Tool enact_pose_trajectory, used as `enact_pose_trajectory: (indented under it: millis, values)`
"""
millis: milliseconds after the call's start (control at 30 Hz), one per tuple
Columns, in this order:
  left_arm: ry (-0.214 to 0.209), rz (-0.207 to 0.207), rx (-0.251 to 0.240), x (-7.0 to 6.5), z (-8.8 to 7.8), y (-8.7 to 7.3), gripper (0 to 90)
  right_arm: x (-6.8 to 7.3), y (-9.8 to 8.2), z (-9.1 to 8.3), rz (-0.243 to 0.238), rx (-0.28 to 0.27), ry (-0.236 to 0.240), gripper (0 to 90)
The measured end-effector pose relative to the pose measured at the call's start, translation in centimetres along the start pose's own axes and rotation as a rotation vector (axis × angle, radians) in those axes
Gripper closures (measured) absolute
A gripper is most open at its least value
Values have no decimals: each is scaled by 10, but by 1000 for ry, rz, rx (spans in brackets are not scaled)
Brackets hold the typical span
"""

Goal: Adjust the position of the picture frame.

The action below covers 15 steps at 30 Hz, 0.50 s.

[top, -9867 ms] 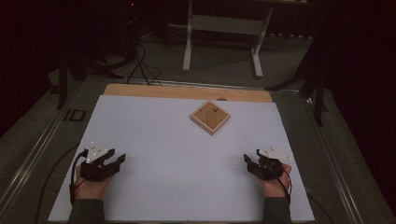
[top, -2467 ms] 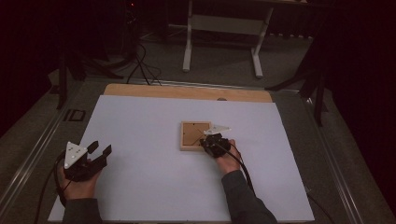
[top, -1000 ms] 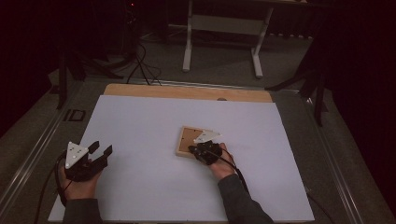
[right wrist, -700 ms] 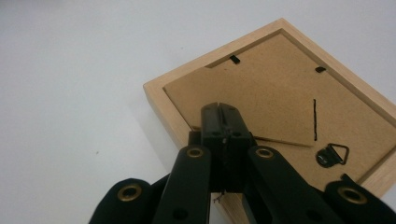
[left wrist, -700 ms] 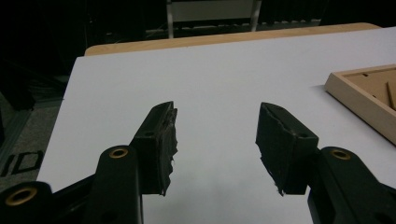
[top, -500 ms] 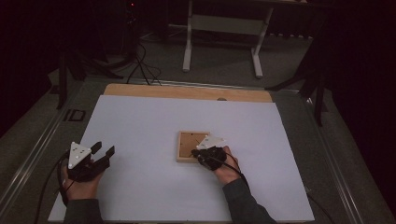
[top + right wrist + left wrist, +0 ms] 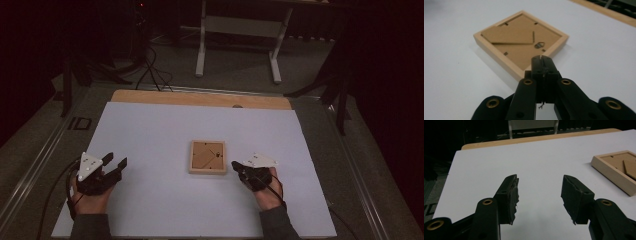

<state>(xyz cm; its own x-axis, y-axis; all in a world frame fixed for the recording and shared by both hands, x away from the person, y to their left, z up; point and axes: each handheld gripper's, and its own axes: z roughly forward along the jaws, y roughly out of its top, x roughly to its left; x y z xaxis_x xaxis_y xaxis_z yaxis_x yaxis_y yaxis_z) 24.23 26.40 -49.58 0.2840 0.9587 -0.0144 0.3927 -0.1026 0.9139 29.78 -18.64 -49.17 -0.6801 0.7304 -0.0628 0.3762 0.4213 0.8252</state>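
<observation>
A: Lying flat near the middle of the white sheet (image 7: 150, 130), back side up — small wooden picture frame (image 7: 207, 156). Showing a brown backing board (image 7: 519, 37) with a small metal hanger (image 7: 539, 45).

B: Differing from half a second ago how?

A: Sitting squarer to the table edges now, and no longer under the right gripper (image 7: 235, 166). Earlier overlapping the frame's right side; now lying just beside the right edge, apart or barely touching, cannot tell from above.

B: Right claw state?

A: Pressed together, no gap, nothing between. Clear in the right gripper view: tips (image 7: 541, 58) meeting in front of the frame's near corner, pointing at it.

B: Compared with ten seconds back?

A: Frame then lying farther up the sheet and rotated like a diamond; now closer to the person and more centred. Right hand (image 7: 265, 187) then resting near the sheet's right edge, now further in.

B: Left side?

A: Left gripper (image 7: 115, 163) resting at the left of the sheet, well apart from the frame. Spread wide, holding nothing; bare sheet between the pads (image 7: 513, 195). Barely shifting across the recent frames. Frame edge peeking in at the right of the left gripper view.

B: Anything else?

A: Wooden table edge (image 7: 200, 98) beyond the sheet.
</observation>
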Motion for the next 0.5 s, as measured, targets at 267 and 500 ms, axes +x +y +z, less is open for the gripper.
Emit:
enact_pose_trajectory:
  millis: [267,500]
  values:
    - [-16,8,-3,-4,0,2,472,-2,-4,-9,27,-63,-28,875]
    - [-24,18,5,-8,2,2,472,-1,-6,-4,21,-64,-21,876]
